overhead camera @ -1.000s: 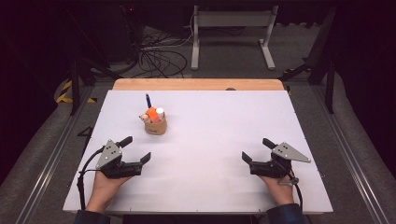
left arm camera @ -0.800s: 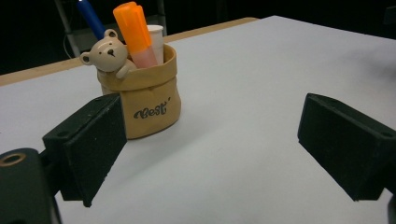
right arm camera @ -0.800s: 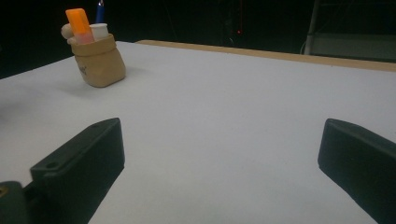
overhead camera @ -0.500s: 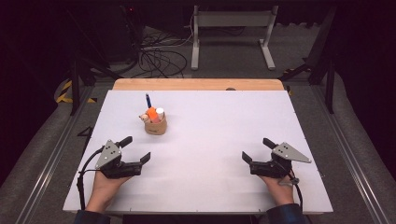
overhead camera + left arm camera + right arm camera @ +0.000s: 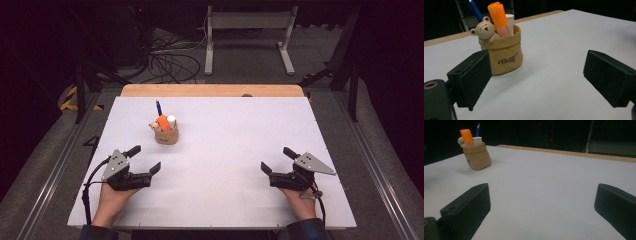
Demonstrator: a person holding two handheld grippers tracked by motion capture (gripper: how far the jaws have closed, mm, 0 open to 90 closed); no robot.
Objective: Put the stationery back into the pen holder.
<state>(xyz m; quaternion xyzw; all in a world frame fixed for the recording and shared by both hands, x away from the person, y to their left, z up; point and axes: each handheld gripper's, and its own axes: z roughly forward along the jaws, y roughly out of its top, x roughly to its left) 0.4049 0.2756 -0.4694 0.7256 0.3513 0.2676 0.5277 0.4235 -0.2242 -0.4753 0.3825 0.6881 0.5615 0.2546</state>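
Nothing has moved since the earlier frame: both grippers rest wide open and empty. Ahead of the left gripper [image 5: 145, 160], slightly left of its jaws, stands the tan pen pouch [image 5: 504, 53], pens upright; the right gripper [image 5: 276, 160] lies much farther away.

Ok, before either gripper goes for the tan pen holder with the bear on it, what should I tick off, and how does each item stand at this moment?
1. Left gripper open, jaws wide apart: ok.
2. Right gripper open and holding nothing: ok.
3. Tan pouch-shaped pen holder with a small bear figure standing upright on the white table: ok.
4. Orange highlighter, blue pen and white-capped marker all seated in the holder: ok.
5. Bare table between the left gripper and the holder in the left gripper view: ok.
6. How firmly the items sit in the holder: cannot tell.
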